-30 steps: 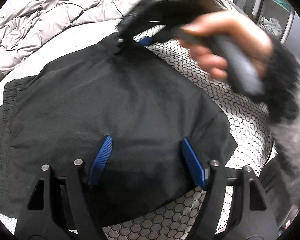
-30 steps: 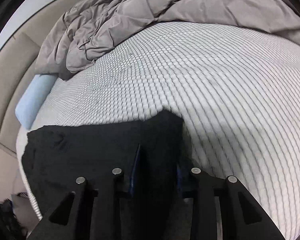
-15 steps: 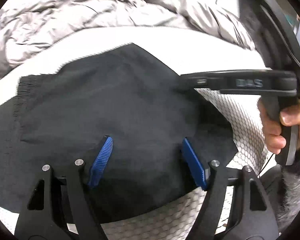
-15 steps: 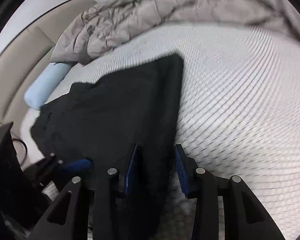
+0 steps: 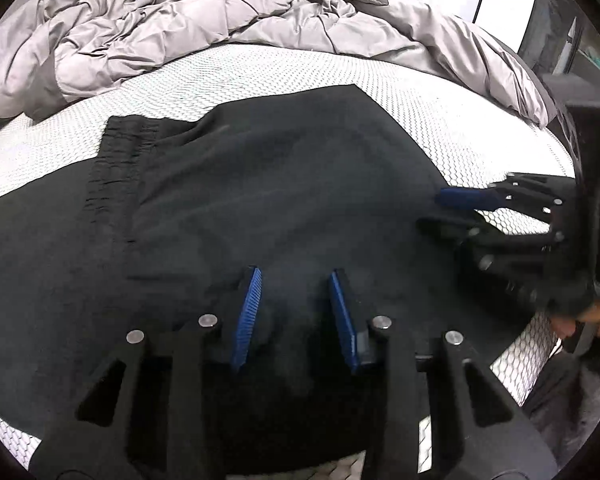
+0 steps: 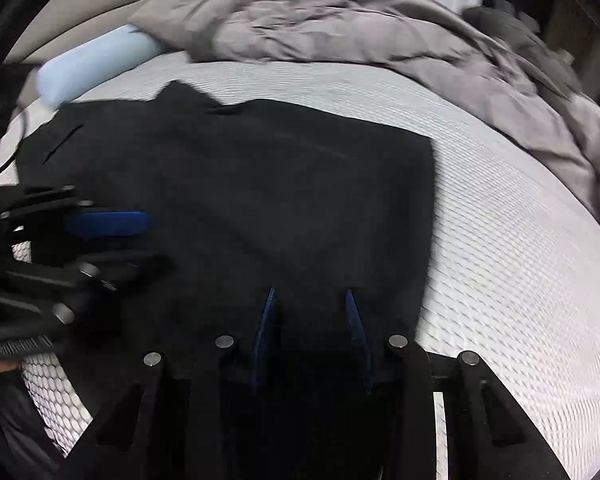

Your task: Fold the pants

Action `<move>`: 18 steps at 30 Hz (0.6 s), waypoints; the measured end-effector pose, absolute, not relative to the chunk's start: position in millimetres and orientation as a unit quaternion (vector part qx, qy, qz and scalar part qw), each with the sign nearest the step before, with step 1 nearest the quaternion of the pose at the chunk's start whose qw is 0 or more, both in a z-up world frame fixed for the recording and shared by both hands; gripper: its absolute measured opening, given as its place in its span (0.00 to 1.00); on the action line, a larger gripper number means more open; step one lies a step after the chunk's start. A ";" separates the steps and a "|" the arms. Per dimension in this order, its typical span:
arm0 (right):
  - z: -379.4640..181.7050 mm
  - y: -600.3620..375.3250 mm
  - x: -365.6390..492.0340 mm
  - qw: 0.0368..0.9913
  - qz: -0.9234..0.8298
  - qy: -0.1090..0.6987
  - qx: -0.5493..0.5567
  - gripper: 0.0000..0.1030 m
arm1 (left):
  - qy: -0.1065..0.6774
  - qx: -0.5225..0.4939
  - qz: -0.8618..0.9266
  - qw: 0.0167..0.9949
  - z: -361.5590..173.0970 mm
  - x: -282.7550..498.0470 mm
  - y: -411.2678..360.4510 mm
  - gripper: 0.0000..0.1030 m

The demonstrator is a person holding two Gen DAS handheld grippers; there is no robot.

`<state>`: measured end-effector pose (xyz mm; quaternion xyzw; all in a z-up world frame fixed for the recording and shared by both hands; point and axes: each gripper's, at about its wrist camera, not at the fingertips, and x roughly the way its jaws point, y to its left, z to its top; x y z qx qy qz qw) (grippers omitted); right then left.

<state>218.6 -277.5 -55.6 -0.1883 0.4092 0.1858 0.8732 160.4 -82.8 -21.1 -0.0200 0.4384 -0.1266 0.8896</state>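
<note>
The black pants (image 5: 260, 200) lie spread on the bed (image 5: 260, 64), partly folded, waistband to the left in the left wrist view. The left tool (image 5: 296, 312) sits low over the near edge of the pants, its blue pads apart with cloth between them. The right tool (image 6: 312, 332) reaches in from the right side, level with the mattress, jaws also apart over the cloth. A grey duvet (image 5: 180, 20) is bunched behind.
</note>
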 end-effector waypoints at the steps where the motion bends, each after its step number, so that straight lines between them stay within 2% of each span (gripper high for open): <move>1: -56.7 -285.1 216.2 0.876 0.180 0.409 -0.183 0.34 | 0.437 -0.017 -0.129 0.890 -21.9 158.5 -79.8 0.33; 10: -55.4 -294.8 201.6 0.882 0.172 0.393 -0.194 0.36 | 0.423 -0.009 -0.126 0.897 -12.3 135.6 -77.2 0.33; 12: -52.4 -296.0 198.6 0.884 0.179 0.392 -0.183 0.36 | 0.419 -0.008 -0.143 0.896 -9.8 130.6 -79.9 0.38; 15: -48.1 -285.6 190.4 0.876 0.229 0.390 -0.168 0.37 | 0.429 0.037 -0.158 0.888 -20.3 123.6 -96.1 0.40; 18: -58.7 -280.3 182.6 0.857 0.247 0.401 -0.209 0.42 | 0.425 0.064 -0.162 0.888 -23.8 116.0 -101.3 0.41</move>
